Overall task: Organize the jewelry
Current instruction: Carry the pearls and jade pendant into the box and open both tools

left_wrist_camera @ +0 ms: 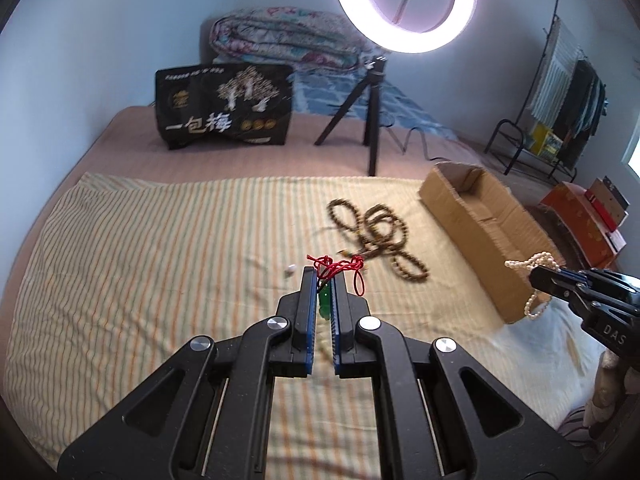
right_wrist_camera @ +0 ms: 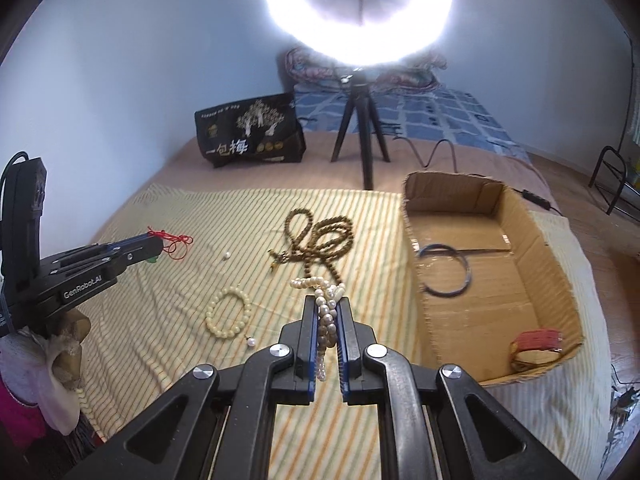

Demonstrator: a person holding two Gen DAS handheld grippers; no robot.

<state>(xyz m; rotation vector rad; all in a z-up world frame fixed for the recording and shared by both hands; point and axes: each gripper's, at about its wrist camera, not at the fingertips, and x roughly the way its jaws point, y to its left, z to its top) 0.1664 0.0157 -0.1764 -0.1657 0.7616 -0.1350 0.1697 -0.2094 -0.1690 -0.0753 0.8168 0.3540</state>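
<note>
My left gripper (left_wrist_camera: 323, 276) is shut on a red cord necklace (left_wrist_camera: 338, 266) with a green pendant (left_wrist_camera: 323, 304), held above the striped cloth; it also shows in the right wrist view (right_wrist_camera: 154, 244). My right gripper (right_wrist_camera: 325, 304) is shut on a pearl necklace (right_wrist_camera: 326, 312) that hangs between its fingers; it also shows in the left wrist view (left_wrist_camera: 536, 276), beside the cardboard box (left_wrist_camera: 516, 256). A long brown bead strand (right_wrist_camera: 320, 240) lies on the cloth. A cream bead bracelet (right_wrist_camera: 228, 312) and a loose pearl (right_wrist_camera: 226, 256) lie nearby.
The open cardboard box (right_wrist_camera: 560, 280) holds a dark bangle (right_wrist_camera: 444, 270) and a red bracelet (right_wrist_camera: 536, 344). A ring light on a tripod (right_wrist_camera: 360, 136) and a black bag (right_wrist_camera: 250, 136) stand behind the striped cloth (right_wrist_camera: 180, 320). A clothes rack (left_wrist_camera: 560, 100) is at the far right.
</note>
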